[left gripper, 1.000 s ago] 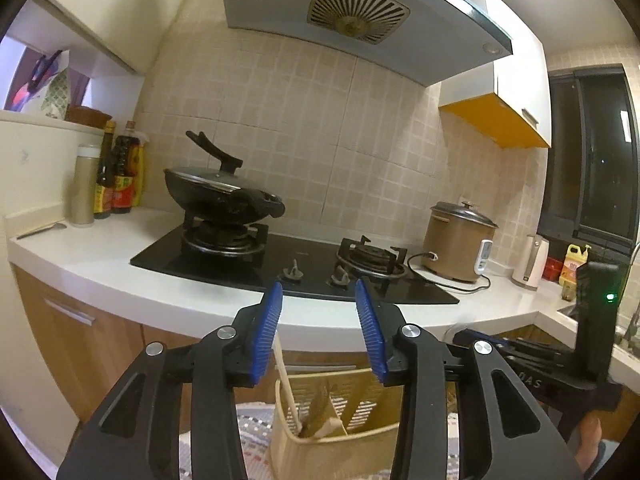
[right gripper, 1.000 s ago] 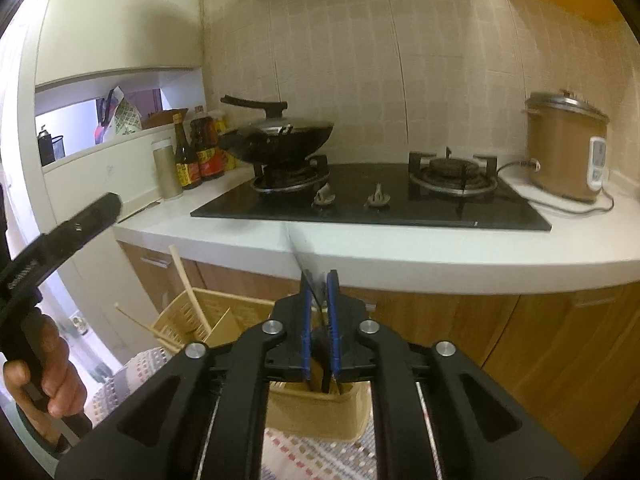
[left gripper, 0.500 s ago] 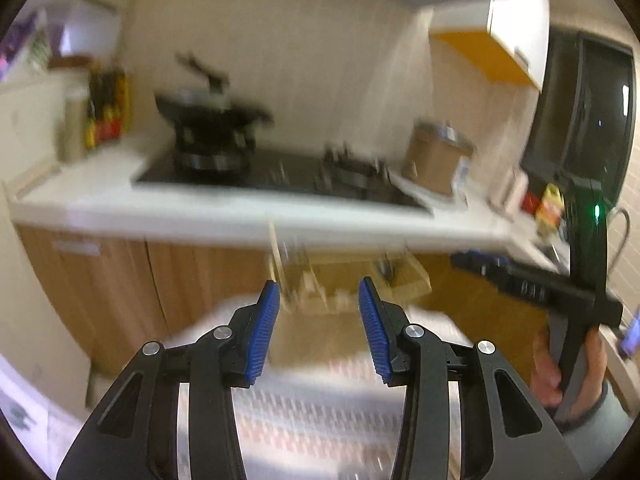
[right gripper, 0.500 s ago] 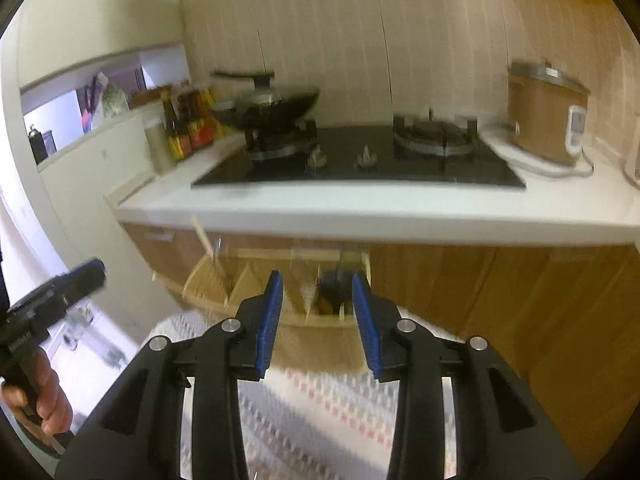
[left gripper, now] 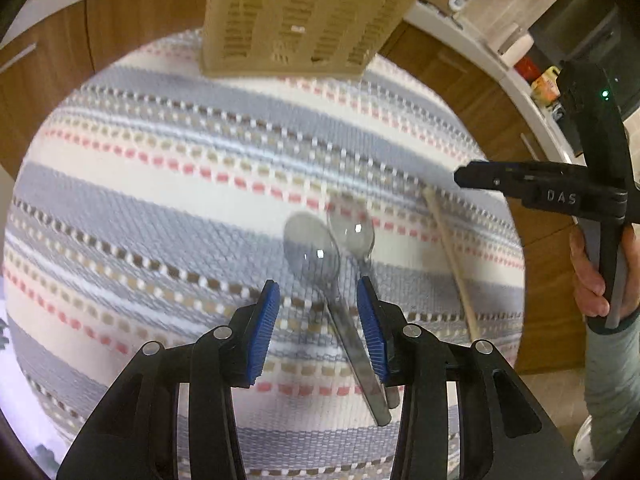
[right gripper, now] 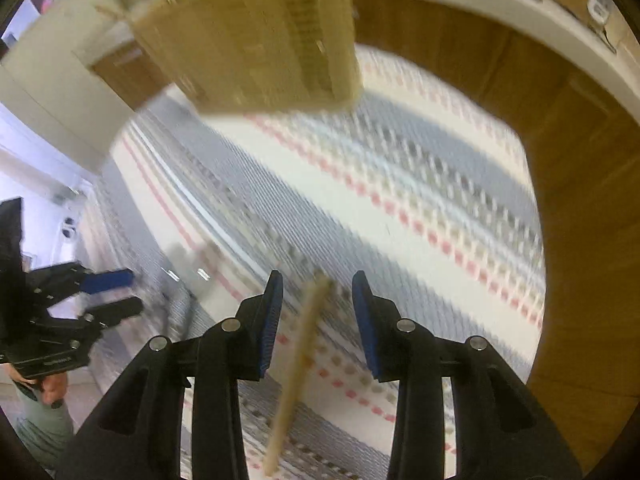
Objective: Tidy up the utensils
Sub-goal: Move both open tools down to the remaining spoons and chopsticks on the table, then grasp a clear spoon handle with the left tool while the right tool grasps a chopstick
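Both your grippers point steeply down at the striped mat point(left gripper: 168, 184). Your left gripper point(left gripper: 318, 328) stands partly open and empty over two spoons point(left gripper: 320, 256). Your right gripper point(right gripper: 318, 320) is apart too, gripping nothing, the wooden stick point(right gripper: 298, 364) lying between its jaws; the basket point(left gripper: 300, 16) stands at 12 o'clock.

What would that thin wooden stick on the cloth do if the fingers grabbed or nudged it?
The stick looks slim and straight, so probably stiff and very light. It seems round, so a nudge might roll it across the cloth, though the woven texture may slow it. Lying flat, it leaves the open right gripper little to pinch, so it could slip or pivot.
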Motion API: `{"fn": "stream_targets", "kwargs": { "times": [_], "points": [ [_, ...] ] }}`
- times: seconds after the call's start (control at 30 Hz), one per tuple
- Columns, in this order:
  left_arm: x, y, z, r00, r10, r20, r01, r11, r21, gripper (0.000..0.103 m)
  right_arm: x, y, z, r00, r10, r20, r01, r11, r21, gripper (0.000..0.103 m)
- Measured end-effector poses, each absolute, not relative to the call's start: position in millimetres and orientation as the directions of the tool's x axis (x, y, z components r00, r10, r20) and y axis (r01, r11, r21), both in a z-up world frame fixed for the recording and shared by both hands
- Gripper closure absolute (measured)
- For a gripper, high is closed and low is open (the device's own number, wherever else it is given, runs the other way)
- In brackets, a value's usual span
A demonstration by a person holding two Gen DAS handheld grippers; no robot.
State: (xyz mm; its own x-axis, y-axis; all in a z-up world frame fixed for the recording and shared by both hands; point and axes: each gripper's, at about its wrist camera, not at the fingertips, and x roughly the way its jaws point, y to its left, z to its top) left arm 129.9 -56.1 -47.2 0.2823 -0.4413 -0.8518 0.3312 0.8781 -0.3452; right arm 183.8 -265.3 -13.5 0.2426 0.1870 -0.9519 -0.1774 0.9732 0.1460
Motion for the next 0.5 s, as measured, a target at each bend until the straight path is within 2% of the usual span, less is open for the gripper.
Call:
{"fn": "stream_targets", "kwargs": {
  "times": [0.07,0.4,0.5],
  "points": [
    [127.9,-60.5,-52.3,0.282,-0.433,-0.856,0.332,0.881,-0.336,0.065,179.3,-267.7,-21.3,0.218,0.207,-0.954,-0.173,0.97,0.171,0.077],
    [120.6,-91.5,-62.7,0.345,-0.337,-0.876,0.344,0.914,-0.216,0.065,173.4,-257.3,-37.9,0.186,0.22,-0.958,-0.191,0.964,0.184,0.077],
    [124.6,-101.9,-61.5,0.362,-0.315,-0.877,0.352,0.918,-0.185,0.065,171.4,-249.8,-37.2,0.206,0.193,-0.959,-0.225,0.963,0.145,0.083]
  ]
}}
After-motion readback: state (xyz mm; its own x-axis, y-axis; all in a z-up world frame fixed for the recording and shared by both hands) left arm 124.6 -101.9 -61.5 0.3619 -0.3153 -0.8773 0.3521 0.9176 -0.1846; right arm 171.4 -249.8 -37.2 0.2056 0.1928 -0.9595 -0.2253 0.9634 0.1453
